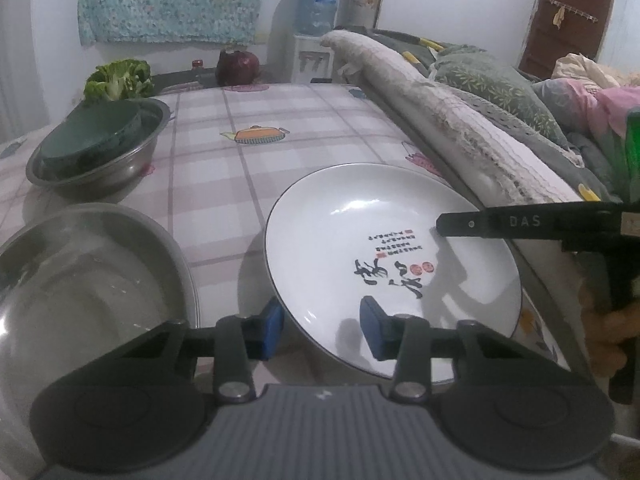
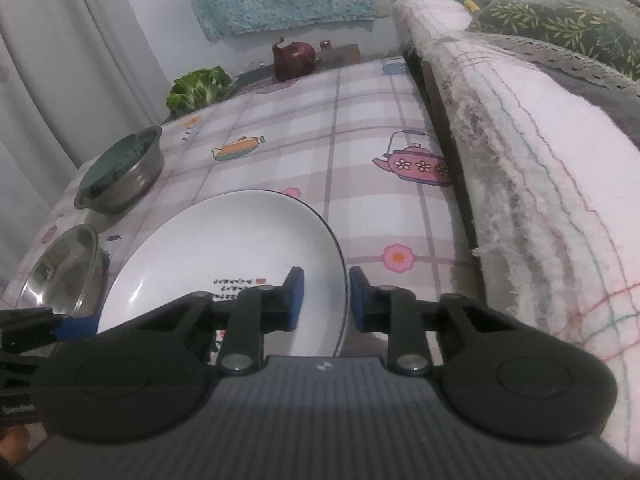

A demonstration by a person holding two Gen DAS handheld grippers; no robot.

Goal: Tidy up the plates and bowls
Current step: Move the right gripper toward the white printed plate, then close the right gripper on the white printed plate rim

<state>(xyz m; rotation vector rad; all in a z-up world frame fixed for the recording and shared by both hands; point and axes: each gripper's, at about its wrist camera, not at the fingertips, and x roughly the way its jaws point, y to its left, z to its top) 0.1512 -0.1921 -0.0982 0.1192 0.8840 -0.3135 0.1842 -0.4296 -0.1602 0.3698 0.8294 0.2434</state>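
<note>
A white plate point(image 1: 360, 220) with black calligraphy lies on the checked tablecloth point(image 1: 280, 168), near its right edge. My left gripper point(image 1: 322, 330) stands open astride the plate's near-left rim, one blue pad outside it and one over the inside. My right gripper point(image 2: 326, 300) is open too, with the plate point(image 2: 224, 240) rim between its pads and a gap still showing on the inner side. In the left wrist view one of its black fingers point(image 1: 480, 224) reaches over the plate from the right. An empty steel bowl point(image 1: 80, 280) sits just left of the plate.
Farther back on the left a second steel bowl point(image 1: 100, 152) holds dark green dishes. Lettuce point(image 1: 120, 80) and a dark red vegetable point(image 1: 238, 62) sit at the far end. A rolled blanket point(image 1: 440, 128) on a sofa back runs along the table's right side.
</note>
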